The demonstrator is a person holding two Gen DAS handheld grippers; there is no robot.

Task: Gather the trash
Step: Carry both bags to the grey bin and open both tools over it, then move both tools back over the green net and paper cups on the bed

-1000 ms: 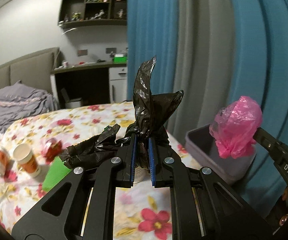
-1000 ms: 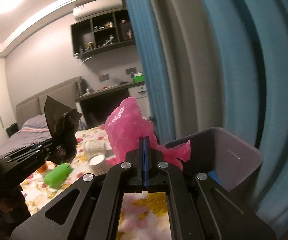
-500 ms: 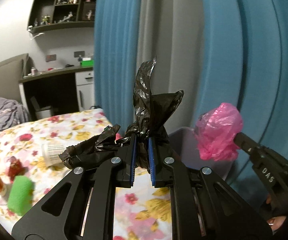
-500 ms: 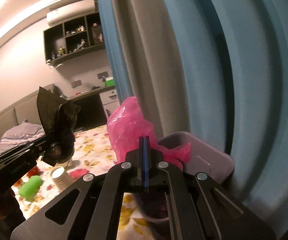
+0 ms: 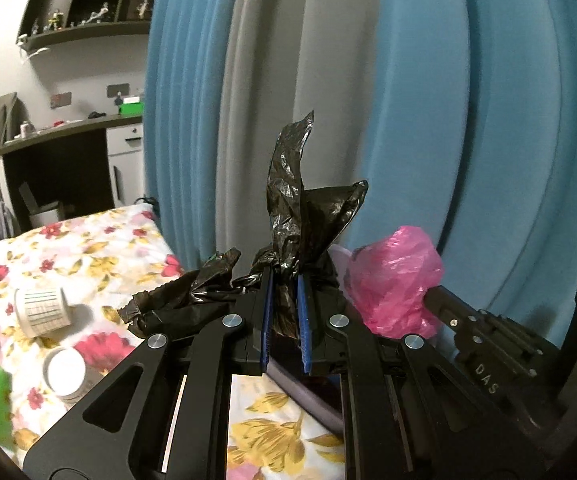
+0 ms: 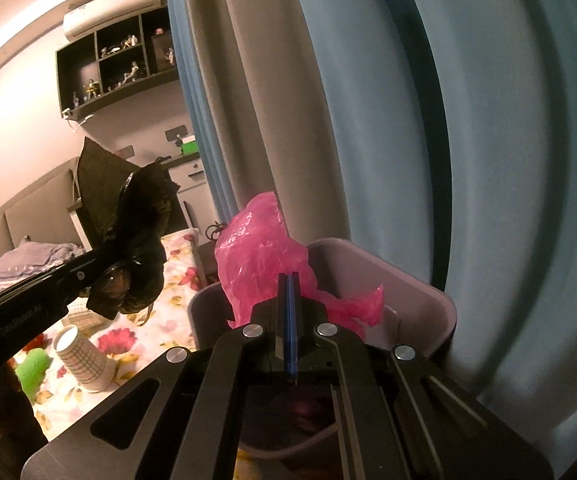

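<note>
My left gripper [image 5: 282, 292] clamps a black bag [image 5: 300, 216] above the floral bed [image 5: 100, 236], my right gripper [image 6: 288, 312] pinches a pink bag [image 6: 260, 252] over the grey bin [image 6: 420, 292] beside blue curtains [image 6: 488, 120].

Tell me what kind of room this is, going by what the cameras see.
Most likely a bedroom. A bed with a floral sheet and padded headboard, a desk against the wall, a wall shelf of figurines, and full-length blue curtains all point to that.
</note>
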